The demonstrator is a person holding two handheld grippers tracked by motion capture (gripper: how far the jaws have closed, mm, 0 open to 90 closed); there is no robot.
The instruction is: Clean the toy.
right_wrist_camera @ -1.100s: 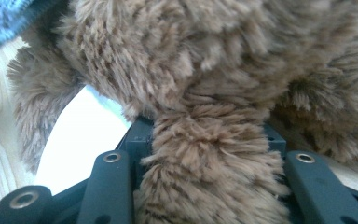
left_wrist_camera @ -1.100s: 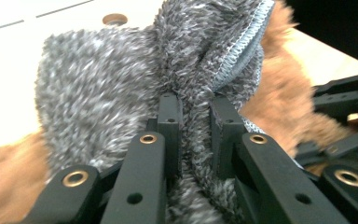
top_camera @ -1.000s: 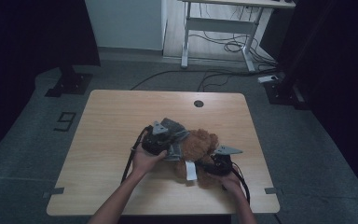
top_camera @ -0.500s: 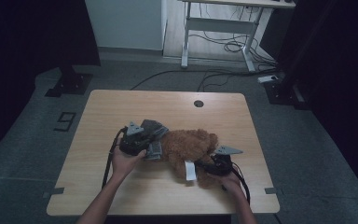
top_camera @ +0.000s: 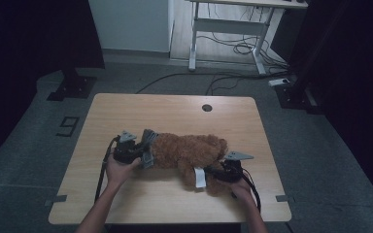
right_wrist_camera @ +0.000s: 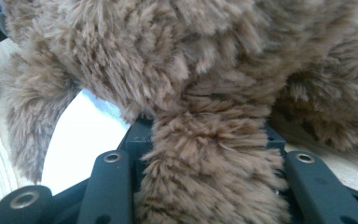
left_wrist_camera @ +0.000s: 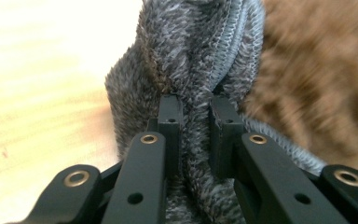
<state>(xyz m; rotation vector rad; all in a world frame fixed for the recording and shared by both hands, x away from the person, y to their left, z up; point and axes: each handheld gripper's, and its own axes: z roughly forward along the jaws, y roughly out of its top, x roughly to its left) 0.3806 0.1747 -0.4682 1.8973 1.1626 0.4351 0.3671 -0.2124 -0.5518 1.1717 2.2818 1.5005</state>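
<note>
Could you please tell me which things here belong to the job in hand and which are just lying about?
In the job:
- brown plush bear
- grey fleece garment
- left hand-held gripper, clamped on the garment
- right hand-held gripper, clamped on a limb of the bear

Lying about:
- white desk frame
- floor cables

high view sits up above the person's side of the wooden table, looking forward and down, far enough back to catch the floor around it. left gripper view rides right on the left gripper, staring along its jaws from super close at grey fuzzy fabric at the left end of the brown plush toy. right gripper view does the same from the right gripper, jammed up against brown fur, probably a limb. all three share that toy.
</note>
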